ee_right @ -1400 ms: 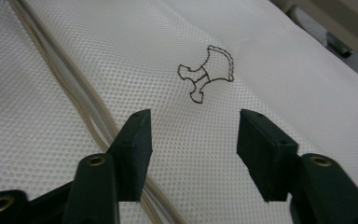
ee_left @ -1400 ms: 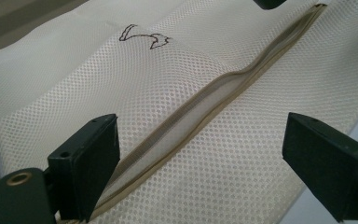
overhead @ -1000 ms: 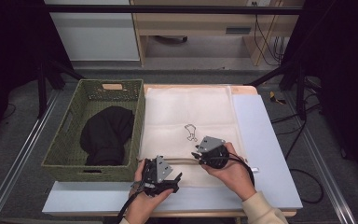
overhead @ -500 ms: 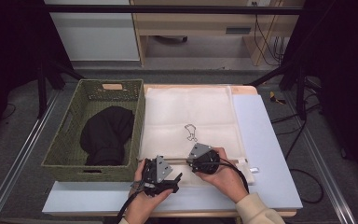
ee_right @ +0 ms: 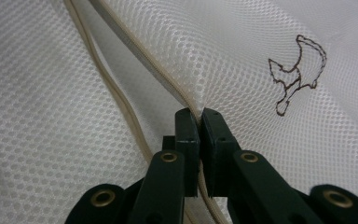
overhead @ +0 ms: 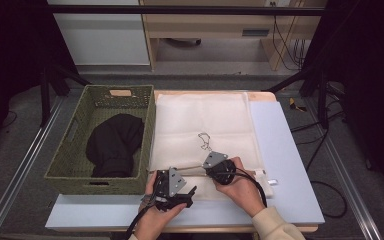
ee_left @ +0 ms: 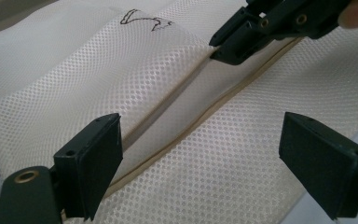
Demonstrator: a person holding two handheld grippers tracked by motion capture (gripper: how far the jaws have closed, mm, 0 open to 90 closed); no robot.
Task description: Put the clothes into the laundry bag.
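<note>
A: Where's the white mesh bag (overhead: 205, 130) lying?

B: Flat on the table (overhead: 285, 165), just right of the green woven basket (overhead: 75, 150), which has a black garment (overhead: 114, 145) bundled inside. A small dark outline drawing (overhead: 204, 141) sits near the middle of the mesh, and the beige zipper edge (ee_left: 205, 116) runs across the near part of the bag, left to right.

A: And the right gripper (ee_right: 199, 116)?

B: Its jaws have just been closing, and in the right gripper view they're clenched on the upper edge of the bag's opening, with the mesh and its zipper tape pinched between the pads. In the high view the right gripper (overhead: 219, 168) sits at the near side of the bag, a little right of centre, with the hand wrapped round it.

A: The left gripper (ee_left: 200, 158)?

B: Released. In the left gripper view its jaws stand wide apart over the mesh, one on each side of the zipper line, pressing nothing. In the high view it's at the bag's near left corner (overhead: 172, 186), close to the basket's near right corner, and the two grippers are near each other but apart
</note>
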